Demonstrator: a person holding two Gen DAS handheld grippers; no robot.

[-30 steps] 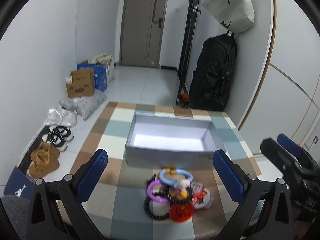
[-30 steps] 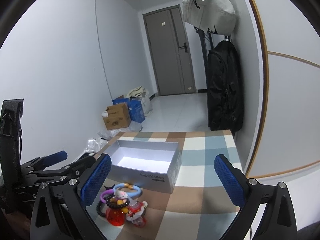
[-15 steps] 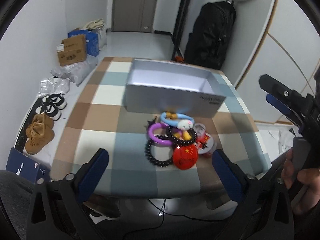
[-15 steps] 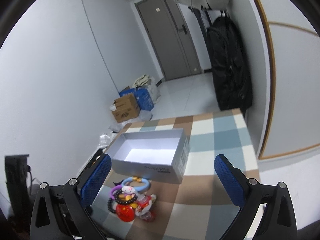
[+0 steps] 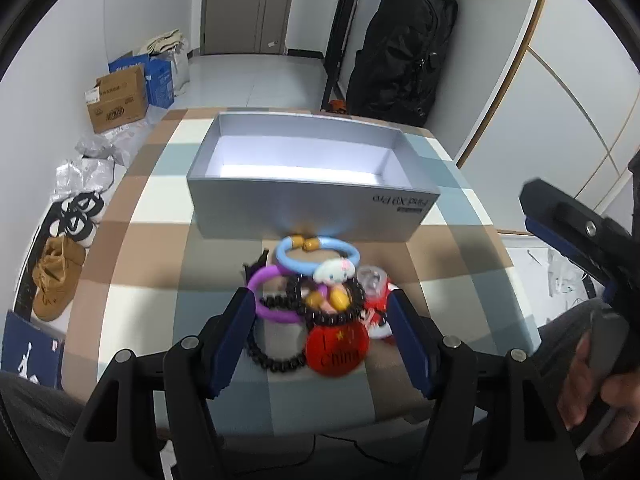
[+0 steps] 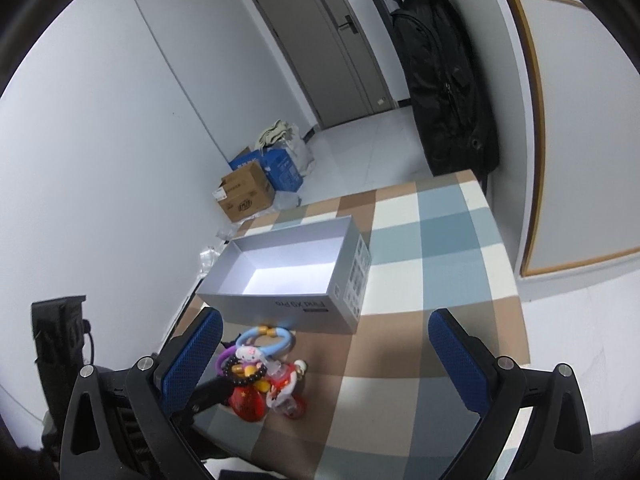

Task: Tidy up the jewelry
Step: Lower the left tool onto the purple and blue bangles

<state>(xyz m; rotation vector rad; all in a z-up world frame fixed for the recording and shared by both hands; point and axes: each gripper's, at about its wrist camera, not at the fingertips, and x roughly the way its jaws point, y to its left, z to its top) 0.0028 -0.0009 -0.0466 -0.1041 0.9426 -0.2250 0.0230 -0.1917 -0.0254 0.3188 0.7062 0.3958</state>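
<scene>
Several tangled bracelets (image 5: pixel 310 292) sit between the wide-open left hand-held gripper (image 5: pixel 322 336); closing could drag neighbours along. Right hand-held gripper (image 6: pixel 328 354) hangs released

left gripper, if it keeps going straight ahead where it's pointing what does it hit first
Probably the jewelry pile: the left gripper is open, its fingers flanking the red badge and bead bracelets. The grey box lies beyond. Depth is unclear.
</scene>
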